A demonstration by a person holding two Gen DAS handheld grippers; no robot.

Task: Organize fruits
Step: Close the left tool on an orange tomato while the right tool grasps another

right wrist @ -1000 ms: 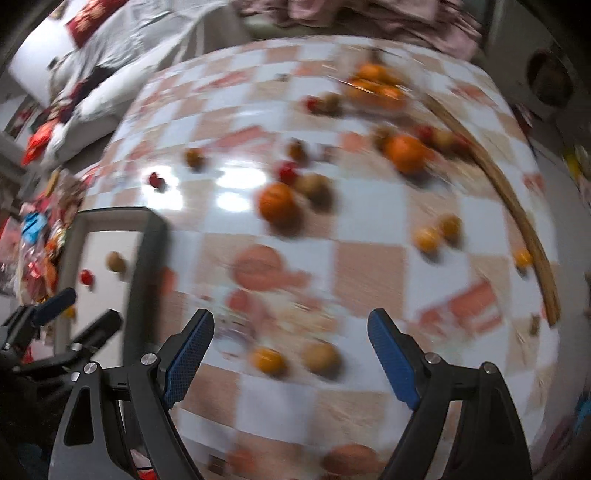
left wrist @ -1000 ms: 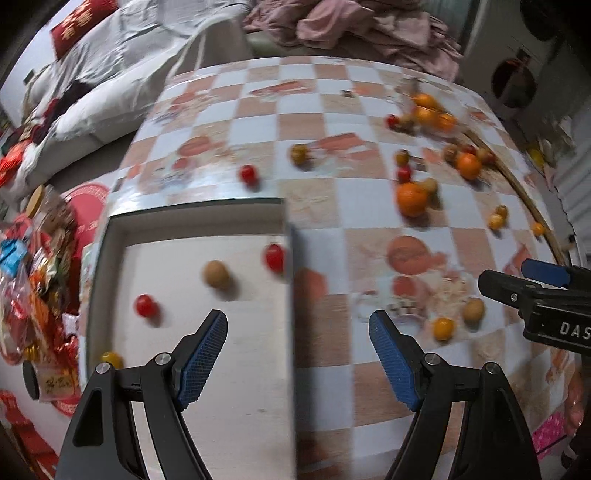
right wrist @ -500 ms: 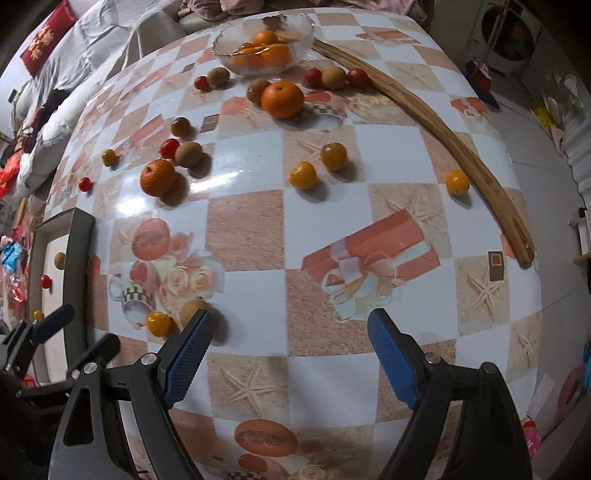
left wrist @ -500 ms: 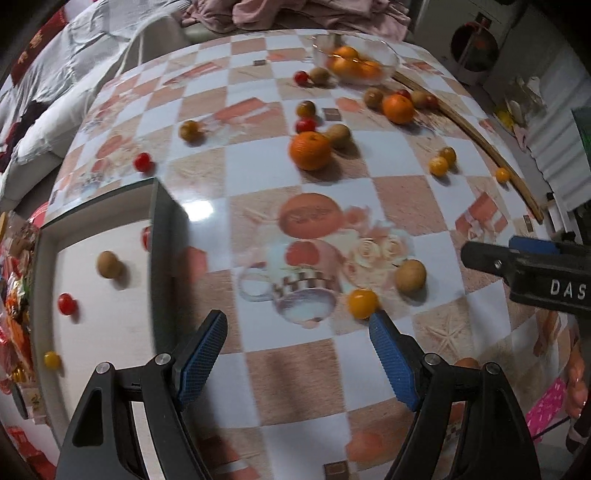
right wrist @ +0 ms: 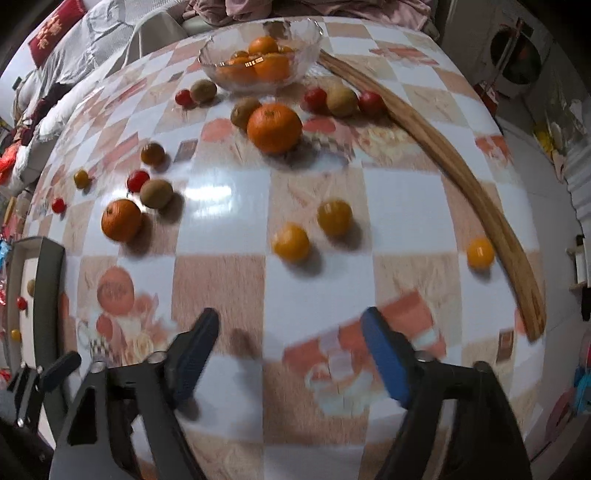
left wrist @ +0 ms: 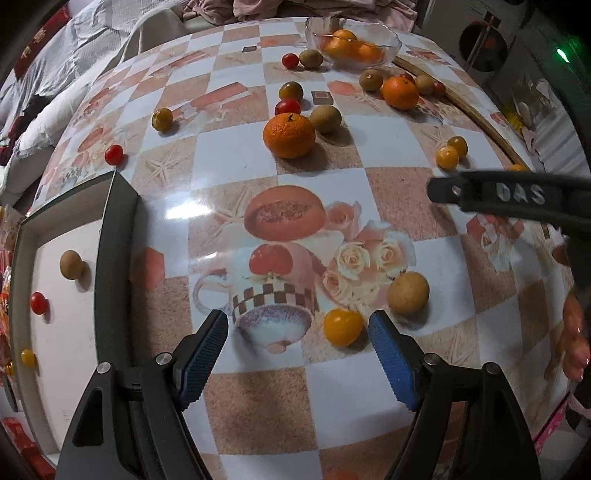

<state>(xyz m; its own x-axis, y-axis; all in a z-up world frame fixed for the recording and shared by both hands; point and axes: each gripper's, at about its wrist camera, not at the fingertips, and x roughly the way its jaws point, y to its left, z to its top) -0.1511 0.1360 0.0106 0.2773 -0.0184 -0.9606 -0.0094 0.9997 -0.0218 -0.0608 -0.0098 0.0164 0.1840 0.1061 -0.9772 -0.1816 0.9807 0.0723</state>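
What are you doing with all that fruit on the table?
A person is sorting fruit with a grabbing tool in each hand. The left tool is open above a small yellow fruit. The right tool is empty, its jaws just closing a bit. A few fruits already lie in the white box.

In the left wrist view, raised pale letters reading "DAS" stand on the black arm of the right hand-held gripper point(left wrist: 517, 195) at about three o'clock — the word runs off behind the frame's dark edge. A red cushion point(right wrist: 51, 26) at eleven o'clock bears gold characters, too blurred to read.
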